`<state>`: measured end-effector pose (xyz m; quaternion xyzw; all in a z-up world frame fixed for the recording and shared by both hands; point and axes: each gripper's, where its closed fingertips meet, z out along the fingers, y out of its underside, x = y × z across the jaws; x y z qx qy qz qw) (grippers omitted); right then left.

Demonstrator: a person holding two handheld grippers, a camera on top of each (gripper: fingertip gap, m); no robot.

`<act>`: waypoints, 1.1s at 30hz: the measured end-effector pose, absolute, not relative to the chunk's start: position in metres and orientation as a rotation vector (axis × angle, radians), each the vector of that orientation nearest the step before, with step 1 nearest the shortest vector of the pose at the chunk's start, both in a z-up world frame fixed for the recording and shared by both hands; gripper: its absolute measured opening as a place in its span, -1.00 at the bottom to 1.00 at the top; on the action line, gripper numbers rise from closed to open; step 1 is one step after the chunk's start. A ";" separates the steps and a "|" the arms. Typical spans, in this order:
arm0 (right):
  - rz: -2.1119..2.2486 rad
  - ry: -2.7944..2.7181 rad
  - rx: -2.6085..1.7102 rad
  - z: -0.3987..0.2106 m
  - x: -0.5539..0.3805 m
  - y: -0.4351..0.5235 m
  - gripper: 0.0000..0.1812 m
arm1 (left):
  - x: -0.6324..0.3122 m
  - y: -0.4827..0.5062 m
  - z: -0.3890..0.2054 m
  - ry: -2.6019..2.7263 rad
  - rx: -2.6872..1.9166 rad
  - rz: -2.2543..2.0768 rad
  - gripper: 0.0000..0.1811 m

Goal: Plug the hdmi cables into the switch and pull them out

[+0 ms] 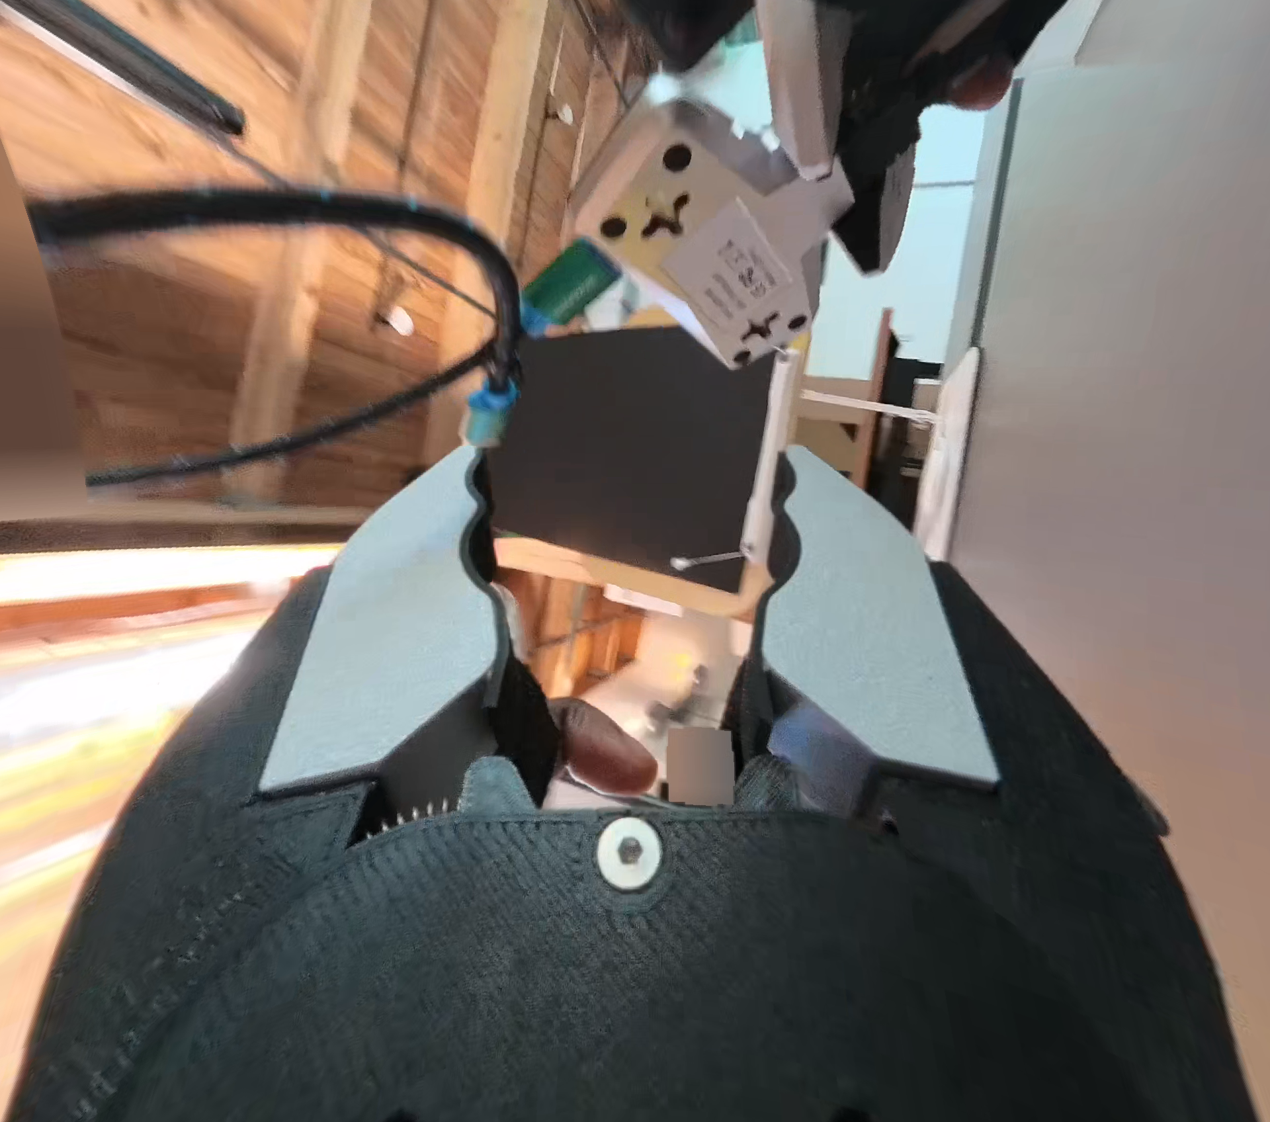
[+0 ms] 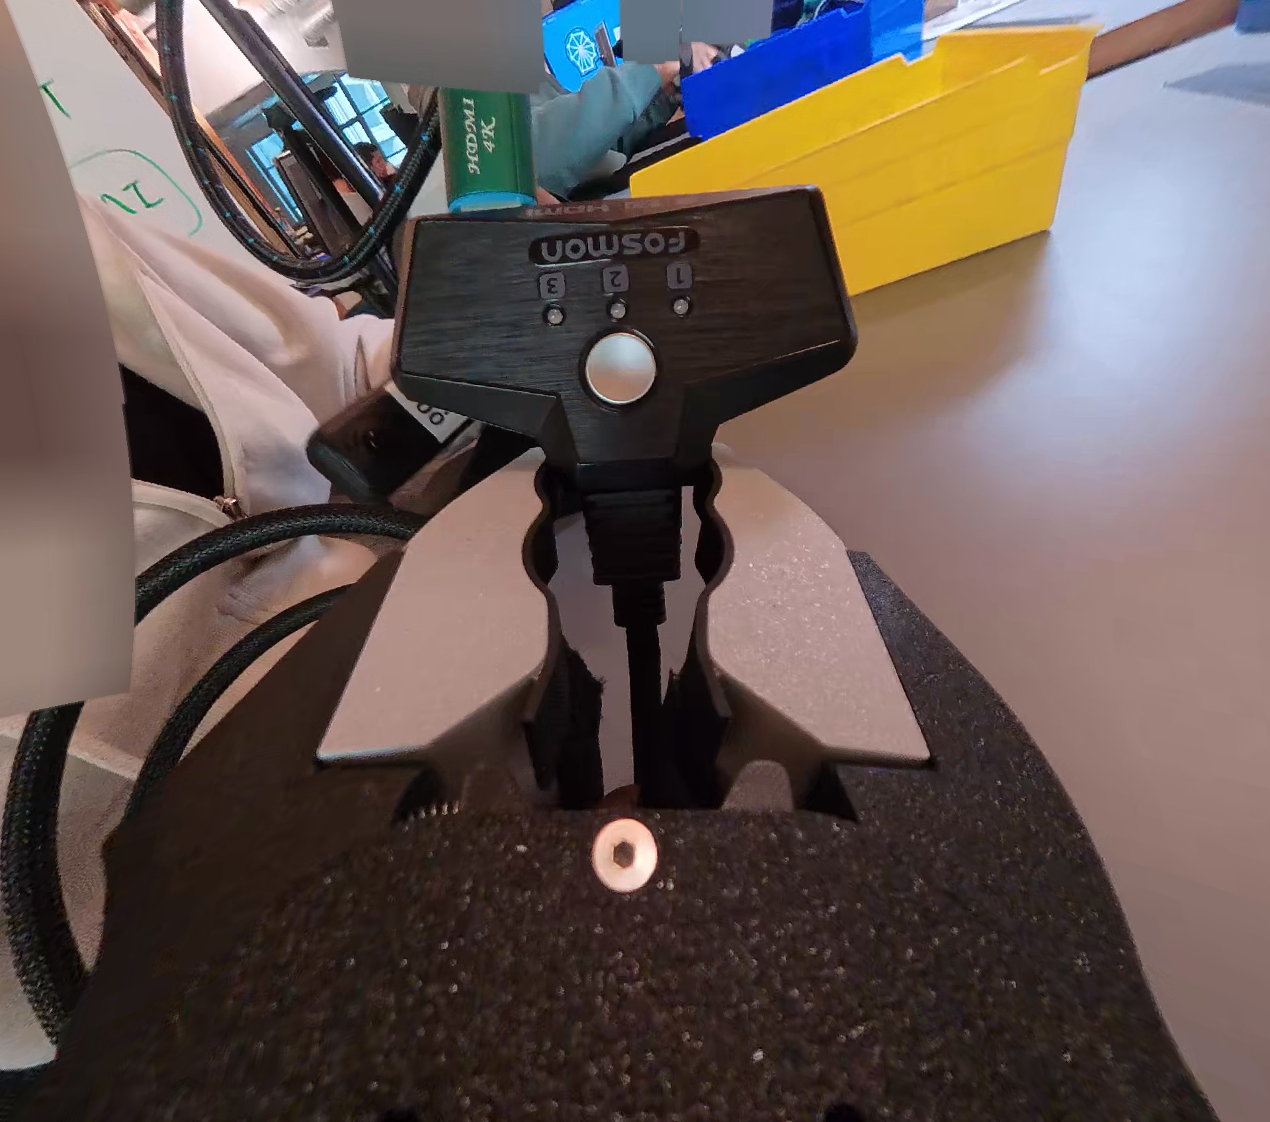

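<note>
My right gripper [image 2: 629, 474] is shut on the narrow neck of the black HDMI switch [image 2: 622, 305] and holds it above the table. A green HDMI plug [image 2: 488, 147] sits in the switch's far-left port, its black braided cable [image 2: 175, 58] looping away to the left. The left wrist view looks up at the ceiling. There my left gripper [image 1: 632, 463] is open and empty below the switch's pale underside [image 1: 694, 237], which the right gripper [image 1: 790, 147] holds. The green plug [image 1: 570, 281] shows beside it. A second cable's blue plug [image 1: 488, 415] hangs loose just above my left fingertip [image 1: 467, 470].
A yellow bin [image 2: 893, 147] and a blue bin [image 2: 804, 58] with cables stand on the grey table [image 2: 1031, 470] behind the switch. A person in a white garment [image 2: 227, 333] is close on the left. Braided cable loops [image 2: 206, 553] lie at lower left.
</note>
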<state>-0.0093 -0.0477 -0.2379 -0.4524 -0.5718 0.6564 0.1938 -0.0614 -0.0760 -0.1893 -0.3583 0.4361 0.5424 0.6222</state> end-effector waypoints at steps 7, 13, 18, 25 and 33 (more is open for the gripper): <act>1.705 -1.619 -1.152 -0.226 0.002 -0.041 -0.58 | -0.121 -0.117 -0.166 0.514 -1.371 0.728 -0.33; 1.654 -1.630 -1.077 -0.223 0.002 -0.045 -0.58 | -0.237 -0.189 -0.135 0.237 -1.758 0.549 -0.49; 1.617 -1.662 -1.071 -0.227 -0.001 -0.050 -0.57 | -0.308 -0.194 -0.184 0.181 -2.235 0.402 -0.50; 1.597 -1.655 -1.079 -0.229 0.000 -0.046 -0.57 | -0.359 -0.144 -0.258 -0.053 -2.434 0.168 -0.66; 1.595 -1.672 -1.093 -0.234 0.001 -0.044 -0.57 | -0.373 -0.123 -0.301 -0.140 -2.532 0.177 -0.62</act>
